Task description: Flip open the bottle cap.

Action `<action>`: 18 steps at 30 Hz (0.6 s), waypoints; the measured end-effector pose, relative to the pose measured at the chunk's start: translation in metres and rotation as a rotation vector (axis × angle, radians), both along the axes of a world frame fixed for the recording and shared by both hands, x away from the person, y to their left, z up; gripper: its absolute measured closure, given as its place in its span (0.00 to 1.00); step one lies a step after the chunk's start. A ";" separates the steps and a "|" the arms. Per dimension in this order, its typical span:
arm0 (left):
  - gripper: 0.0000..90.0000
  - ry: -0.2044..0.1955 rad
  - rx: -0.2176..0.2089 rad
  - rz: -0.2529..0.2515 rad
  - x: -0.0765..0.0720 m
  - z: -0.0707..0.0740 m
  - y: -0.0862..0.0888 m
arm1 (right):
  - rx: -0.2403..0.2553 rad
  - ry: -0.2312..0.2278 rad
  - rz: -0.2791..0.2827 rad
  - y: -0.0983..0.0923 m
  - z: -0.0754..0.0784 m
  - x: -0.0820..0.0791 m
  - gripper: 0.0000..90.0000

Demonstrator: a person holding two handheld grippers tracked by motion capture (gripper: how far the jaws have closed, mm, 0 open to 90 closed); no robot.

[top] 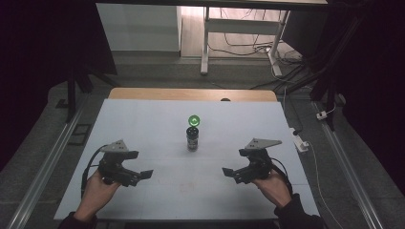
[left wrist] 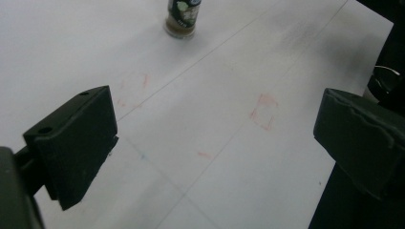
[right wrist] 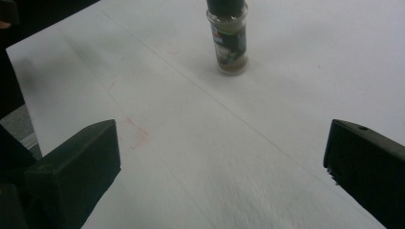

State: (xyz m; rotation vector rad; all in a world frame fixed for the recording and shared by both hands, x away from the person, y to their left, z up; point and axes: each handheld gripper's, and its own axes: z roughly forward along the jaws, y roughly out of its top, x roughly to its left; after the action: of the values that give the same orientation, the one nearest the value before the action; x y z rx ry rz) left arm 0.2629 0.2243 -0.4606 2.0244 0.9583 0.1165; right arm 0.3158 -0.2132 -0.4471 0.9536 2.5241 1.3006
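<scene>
A small spice jar (top: pixel 192 140) with a dark cap stands upright in the middle of the white table sheet (top: pixel 157 119). A glowing green round thing (top: pixel 194 120) shows just behind its top; I cannot tell whether the two touch. My left gripper (top: pixel 142 174) rests low at the front left, held in a hand, jaws wide apart and empty. My right gripper (top: pixel 229 171) mirrors it at the front right, also open and empty. The jar (left wrist: pixel 181 19) stands far ahead of the left gripper (left wrist: pixel 215 138). The jar (right wrist: pixel 229 40) is also well ahead of the right gripper (right wrist: pixel 219 162).
Faint red marks (left wrist: pixel 262 110) and thin pencil lines cross the sheet. A wooden table edge (top: pixel 191 94) shows at the back. A white plug block (top: pixel 301 142) and cables lie on the floor at right; metal rails (top: pixel 43 167) run along both sides.
</scene>
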 end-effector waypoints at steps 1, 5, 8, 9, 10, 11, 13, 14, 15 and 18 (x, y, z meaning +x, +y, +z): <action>0.02 -0.002 -0.003 0.009 -0.003 0.000 0.003 | -0.002 -0.001 -0.008 -0.003 0.000 -0.002 0.00; 0.02 -0.012 -0.017 0.046 -0.017 0.000 0.018 | 0.006 -0.007 -0.041 -0.017 0.000 -0.011 0.00; 0.01 -0.015 -0.024 0.075 -0.026 -0.001 0.028 | 0.003 -0.015 -0.064 -0.027 0.000 -0.018 0.00; 0.01 -0.017 -0.025 0.083 -0.029 -0.001 0.031 | 0.005 -0.016 -0.075 -0.031 0.000 -0.021 0.00; 0.01 -0.018 -0.030 0.091 -0.032 -0.002 0.033 | 0.002 -0.020 -0.086 -0.035 -0.001 -0.023 0.00; 0.01 -0.019 -0.033 0.098 -0.035 -0.002 0.036 | -0.002 -0.022 -0.095 -0.038 -0.001 -0.025 0.00; 0.00 -0.023 -0.041 0.114 -0.040 -0.003 0.042 | -0.011 -0.028 -0.119 -0.045 -0.003 -0.030 0.00; 0.00 -0.026 -0.043 0.121 -0.042 -0.003 0.044 | -0.013 -0.029 -0.130 -0.049 -0.003 -0.032 0.00; 0.00 -0.027 -0.044 0.130 -0.045 -0.004 0.047 | -0.014 -0.026 -0.140 -0.053 -0.004 -0.034 0.00; 0.00 -0.032 -0.042 0.153 -0.052 -0.005 0.053 | -0.016 -0.023 -0.178 -0.064 -0.006 -0.039 0.00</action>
State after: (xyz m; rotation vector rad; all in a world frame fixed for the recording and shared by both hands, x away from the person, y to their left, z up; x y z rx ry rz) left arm 0.2112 0.2772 -0.4658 1.9041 1.0858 0.2098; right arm 0.2767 -0.2768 -0.4533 1.1241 2.3665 1.2299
